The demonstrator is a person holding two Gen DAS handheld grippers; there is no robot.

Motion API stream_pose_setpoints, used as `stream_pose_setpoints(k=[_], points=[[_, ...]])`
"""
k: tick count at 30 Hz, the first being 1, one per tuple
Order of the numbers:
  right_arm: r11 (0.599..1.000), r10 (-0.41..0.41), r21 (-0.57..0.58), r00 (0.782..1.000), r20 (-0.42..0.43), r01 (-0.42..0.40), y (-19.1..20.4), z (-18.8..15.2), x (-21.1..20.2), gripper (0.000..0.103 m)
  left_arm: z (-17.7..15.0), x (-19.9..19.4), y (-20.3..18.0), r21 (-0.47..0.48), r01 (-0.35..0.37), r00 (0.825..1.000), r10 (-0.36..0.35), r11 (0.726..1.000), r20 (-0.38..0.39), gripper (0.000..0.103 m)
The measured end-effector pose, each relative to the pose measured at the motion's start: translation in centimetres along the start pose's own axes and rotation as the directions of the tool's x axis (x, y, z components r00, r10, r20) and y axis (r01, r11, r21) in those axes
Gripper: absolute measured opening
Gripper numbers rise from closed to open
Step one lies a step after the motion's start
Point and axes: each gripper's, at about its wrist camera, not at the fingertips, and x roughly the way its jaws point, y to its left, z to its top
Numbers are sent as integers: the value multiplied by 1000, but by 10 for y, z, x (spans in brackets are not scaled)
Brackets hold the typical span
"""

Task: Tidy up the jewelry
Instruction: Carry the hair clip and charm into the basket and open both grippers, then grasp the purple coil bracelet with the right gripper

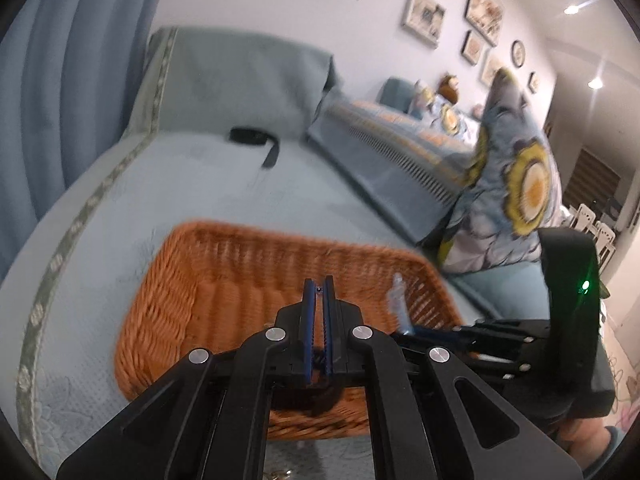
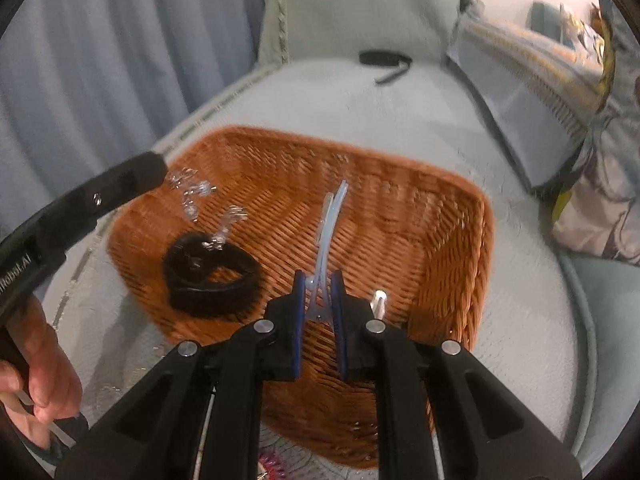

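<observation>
An orange wicker basket (image 2: 440, 216) sits on a pale blue sofa seat; it also shows in the left wrist view (image 1: 168, 304). My right gripper (image 2: 319, 280) is shut on a clear pale-blue hair clip (image 2: 330, 220) and holds it over the basket. The clip also shows in the left wrist view (image 1: 398, 300). My left gripper (image 1: 319, 286) hangs over the basket, jaws nearly shut on a thin chain with a small bead. In the right wrist view a sparkling silver chain (image 2: 192, 192) dangles from the left gripper's tip (image 2: 154, 168) above a black hair tie (image 2: 212, 276) in the basket.
A black strap (image 2: 384, 60) lies at the far end of the seat (image 2: 360, 104). Blue curtains (image 2: 100, 60) hang on the left. A floral cushion (image 1: 516, 184) leans on the right. A pink object (image 2: 272, 466) lies at the near edge.
</observation>
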Motion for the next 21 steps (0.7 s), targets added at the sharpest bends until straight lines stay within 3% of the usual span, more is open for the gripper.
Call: stream_pose_setpoints(k=[6, 7, 8, 9, 10, 15, 21], points=[[998, 9, 57, 999, -35, -7, -8, -4, 3, 12, -11, 3, 14, -36, -4, 999, 3, 999, -35, 3], [997, 12, 71, 1000, -28, -10, -10, -3, 0, 16, -12, 0, 16, -39, 0, 1000, -2, 999, -30, 12], [997, 9, 79, 1000, -20, -7, -12, -2, -4, 21, -12, -5, 15, -37, 6, 1000, -7, 999, -21, 20], [996, 1, 87, 1000, -5, 0, -14, -2, -9, 36, -13, -13, 14, -33, 5, 1000, -6, 999, -4, 37], [995, 4, 95, 1000, 27, -7, -16, -2, -18, 53, -14, -20, 12, -29, 6, 1000, -5, 1000, 13, 44], [996, 29, 76, 990, 137, -40, -9, -18, -64, 54, -22, -66, 4, -4, 15, 998, -15, 1000, 66, 44], [996, 58, 58, 975, 214, -72, 5, -56, -108, 54, -47, -129, 7, -50, 39, 992, -32, 998, 119, 44]])
